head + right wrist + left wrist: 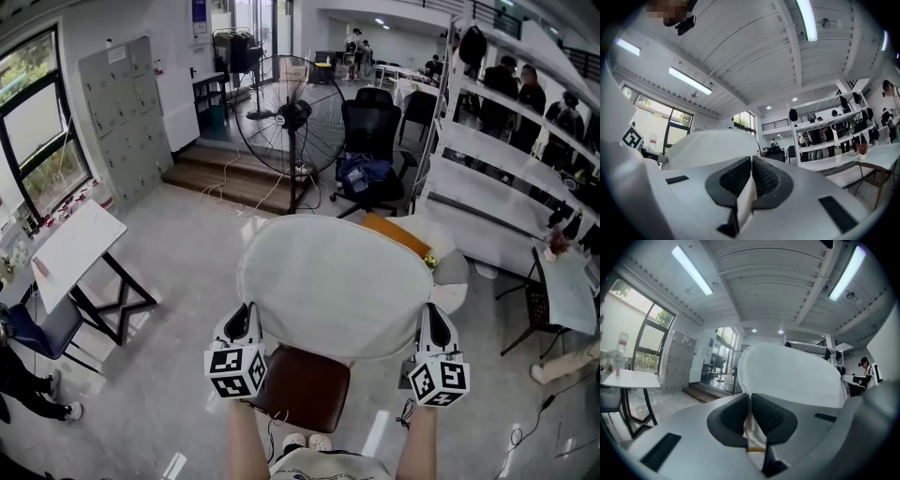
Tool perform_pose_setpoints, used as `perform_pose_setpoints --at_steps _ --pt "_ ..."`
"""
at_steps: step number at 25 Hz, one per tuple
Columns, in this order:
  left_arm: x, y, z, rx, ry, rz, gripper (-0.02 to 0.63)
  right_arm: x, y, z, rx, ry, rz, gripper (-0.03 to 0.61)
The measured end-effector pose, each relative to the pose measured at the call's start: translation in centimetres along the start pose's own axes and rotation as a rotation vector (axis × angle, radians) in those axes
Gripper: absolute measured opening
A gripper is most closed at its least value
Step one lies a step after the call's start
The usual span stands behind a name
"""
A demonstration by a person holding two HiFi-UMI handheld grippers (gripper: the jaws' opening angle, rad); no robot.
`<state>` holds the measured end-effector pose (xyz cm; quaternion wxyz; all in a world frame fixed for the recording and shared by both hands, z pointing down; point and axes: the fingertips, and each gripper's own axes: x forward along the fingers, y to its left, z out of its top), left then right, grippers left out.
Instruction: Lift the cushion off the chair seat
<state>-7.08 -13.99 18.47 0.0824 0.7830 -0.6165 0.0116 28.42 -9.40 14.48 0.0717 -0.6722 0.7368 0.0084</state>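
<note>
Large white cushion (337,281), held up over a brown chair seat (305,386), with the near part of that seat bare beneath it. Gripped at both side edges: left claw (246,321) pressed together on a fold of the white fabric, right claw (431,321) pinching the opposite edge the same way. Seen from each claw as a pale rounded shape rising just ahead of the pads. Beyond, on a grey floor (178,234), a tall standing fan (293,117) and a black office chair (373,141), well apart from the cushion.
</note>
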Motion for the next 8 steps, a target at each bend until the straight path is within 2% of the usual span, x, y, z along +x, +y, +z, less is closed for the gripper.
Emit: perform_pose_setpoints --at_steps 8 --pt "-0.08 0.87 -0.16 0.009 -0.001 0.002 0.041 -0.16 0.91 -0.27 -0.006 -0.004 -0.006 0.025"
